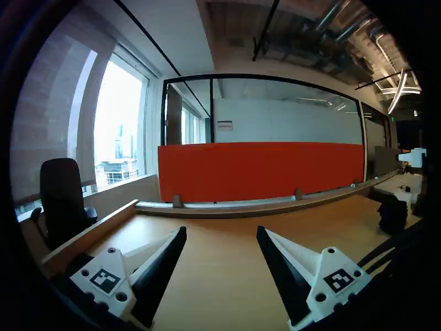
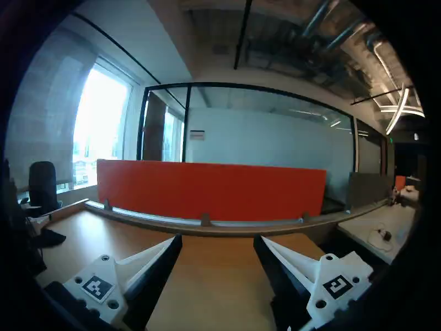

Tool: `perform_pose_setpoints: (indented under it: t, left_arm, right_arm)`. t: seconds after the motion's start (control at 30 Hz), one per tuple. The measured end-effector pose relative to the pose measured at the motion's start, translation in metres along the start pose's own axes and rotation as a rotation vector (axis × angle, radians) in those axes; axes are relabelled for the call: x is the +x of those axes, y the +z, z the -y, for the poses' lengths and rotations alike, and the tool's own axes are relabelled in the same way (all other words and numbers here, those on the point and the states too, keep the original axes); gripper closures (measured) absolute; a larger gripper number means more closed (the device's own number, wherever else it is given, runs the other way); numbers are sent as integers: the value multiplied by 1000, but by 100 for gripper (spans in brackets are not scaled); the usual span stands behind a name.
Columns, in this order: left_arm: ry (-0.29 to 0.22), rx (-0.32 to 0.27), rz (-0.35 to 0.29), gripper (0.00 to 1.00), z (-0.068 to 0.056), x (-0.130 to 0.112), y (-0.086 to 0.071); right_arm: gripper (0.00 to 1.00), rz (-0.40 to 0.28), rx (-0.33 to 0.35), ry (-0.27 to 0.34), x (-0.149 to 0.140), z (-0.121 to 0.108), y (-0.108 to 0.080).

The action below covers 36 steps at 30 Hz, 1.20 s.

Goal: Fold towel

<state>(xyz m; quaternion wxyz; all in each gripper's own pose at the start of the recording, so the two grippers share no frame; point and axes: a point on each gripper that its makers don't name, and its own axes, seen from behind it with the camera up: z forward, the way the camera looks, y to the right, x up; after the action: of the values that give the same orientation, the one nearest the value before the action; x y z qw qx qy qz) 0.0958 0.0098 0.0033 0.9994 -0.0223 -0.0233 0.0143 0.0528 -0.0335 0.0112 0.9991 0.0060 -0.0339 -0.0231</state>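
Note:
My left gripper [image 1: 221,234] is open over a bare wooden desk [image 1: 220,276], its white fingers with black pads spread wide and nothing between them. My right gripper [image 2: 218,240] is open too, held above the same kind of wooden desktop [image 2: 215,287] with an empty gap between its fingers. Each finger carries a square black-and-white marker. No towel lies on the desk in either view.
An orange divider panel [image 1: 259,171] stands along the desk's far edge, with a glass partition behind. A black office chair [image 1: 60,198] sits at the left by the window. Dark objects [image 1: 392,212] lie at the desk's right end. A neighbouring desk [image 2: 380,226] holds small items.

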Motion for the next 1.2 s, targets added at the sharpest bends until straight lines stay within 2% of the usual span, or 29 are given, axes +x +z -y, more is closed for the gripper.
perform_pose_setpoints:
  t: [0.17, 0.37, 0.67, 0.77, 0.97, 1.2]
  left_arm:
    - [8, -12, -7, 6, -1, -27, -2]
    - [19, 0, -22, 6, 4, -52, -5]
    - [-24, 7, -37, 6, 6, -84, -6]
    - [-34, 15, -42, 6, 8, -90, -6]
    - [-20, 17, -54, 6, 7, -94, -4]
    - [-13, 13, -53, 6, -1, -103, -3]
  right_arm:
    - [0, -12, -6, 31, -6, 3, 0]
    - [0, -23, 1, 33, -7, 9, -1]
    - [0, -23, -3, 6, -23, 21, -4]
    - [0, -19, -9, 1, -27, 23, -4]
    - [0, -23, -5, 13, -28, 26, -3]
    - [0, -18, -7, 21, -33, 23, -1]
